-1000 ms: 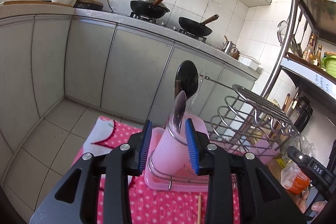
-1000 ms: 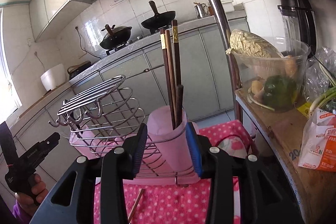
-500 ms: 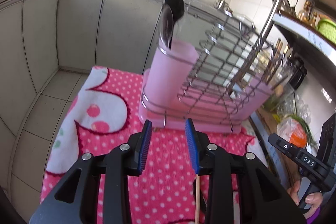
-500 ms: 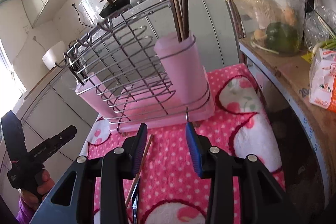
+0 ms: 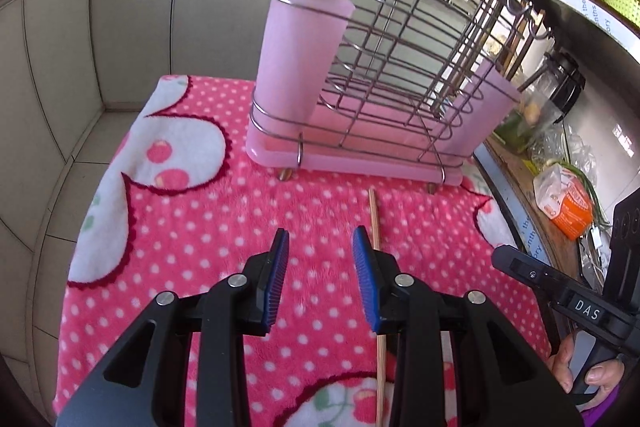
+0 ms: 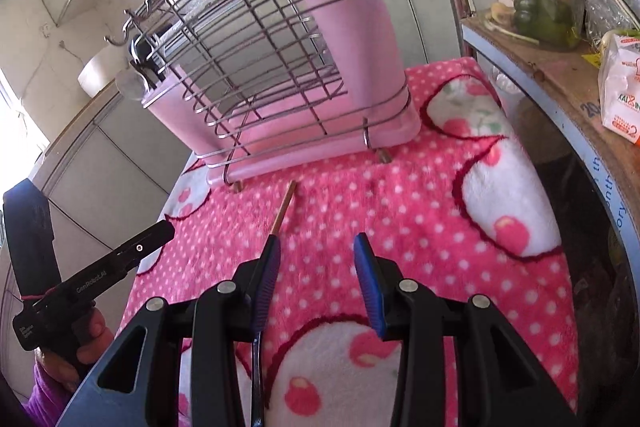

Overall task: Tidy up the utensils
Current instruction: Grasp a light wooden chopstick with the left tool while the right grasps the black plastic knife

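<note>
A single wooden chopstick [image 5: 375, 227] lies on the pink dotted cloth [image 5: 192, 227] in front of the utensil rack [image 5: 360, 107], pointing toward it. It runs just beside the left gripper [image 5: 320, 267], under its right finger, and under the right gripper's [image 6: 316, 275] left finger. Both grippers hover open and empty over the cloth's middle.

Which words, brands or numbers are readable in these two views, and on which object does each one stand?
"DAS": label on the right gripper's black body.
"GenRobot.AI": side of the left gripper's black body.
"KAI...", "2": white and orange packet, rest cut off.
Shelf edge lettering: too distorted to read.
</note>
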`<state>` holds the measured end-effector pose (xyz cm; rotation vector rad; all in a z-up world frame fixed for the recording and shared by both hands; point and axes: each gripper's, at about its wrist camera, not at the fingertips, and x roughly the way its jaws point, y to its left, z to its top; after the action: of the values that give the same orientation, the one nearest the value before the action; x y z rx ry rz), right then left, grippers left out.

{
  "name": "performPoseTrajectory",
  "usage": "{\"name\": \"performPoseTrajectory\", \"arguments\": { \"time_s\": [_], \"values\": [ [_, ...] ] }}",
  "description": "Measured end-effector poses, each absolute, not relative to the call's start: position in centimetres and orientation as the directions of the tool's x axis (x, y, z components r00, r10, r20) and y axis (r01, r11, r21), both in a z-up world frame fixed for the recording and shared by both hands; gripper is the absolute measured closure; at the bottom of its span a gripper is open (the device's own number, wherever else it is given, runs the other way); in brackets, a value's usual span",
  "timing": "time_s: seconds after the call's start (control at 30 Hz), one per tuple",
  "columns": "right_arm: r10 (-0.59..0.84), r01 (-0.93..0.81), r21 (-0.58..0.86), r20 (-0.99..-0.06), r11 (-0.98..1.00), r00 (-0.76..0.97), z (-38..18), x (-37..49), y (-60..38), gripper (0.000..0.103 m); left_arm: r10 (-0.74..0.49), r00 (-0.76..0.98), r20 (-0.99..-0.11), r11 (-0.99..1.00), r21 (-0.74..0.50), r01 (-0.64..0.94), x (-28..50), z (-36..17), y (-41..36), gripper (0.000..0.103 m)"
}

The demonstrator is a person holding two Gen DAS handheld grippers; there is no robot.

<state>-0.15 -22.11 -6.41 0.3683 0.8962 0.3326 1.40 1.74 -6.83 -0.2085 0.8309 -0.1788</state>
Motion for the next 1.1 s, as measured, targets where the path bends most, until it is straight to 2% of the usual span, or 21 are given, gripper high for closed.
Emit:
{"name": "performPoseTrajectory", "arguments": {
  "time_s": [1.1],
  "values": [
    [0.444,-0.151,0.428,-0.752,0.891,0.488,-8.8,-0.3,-20.4,0.065,-0.260,0.570,-0.779,0.962,-0.260,0.083,2.5,-8.7,0.7,0.070]
  ]
}}
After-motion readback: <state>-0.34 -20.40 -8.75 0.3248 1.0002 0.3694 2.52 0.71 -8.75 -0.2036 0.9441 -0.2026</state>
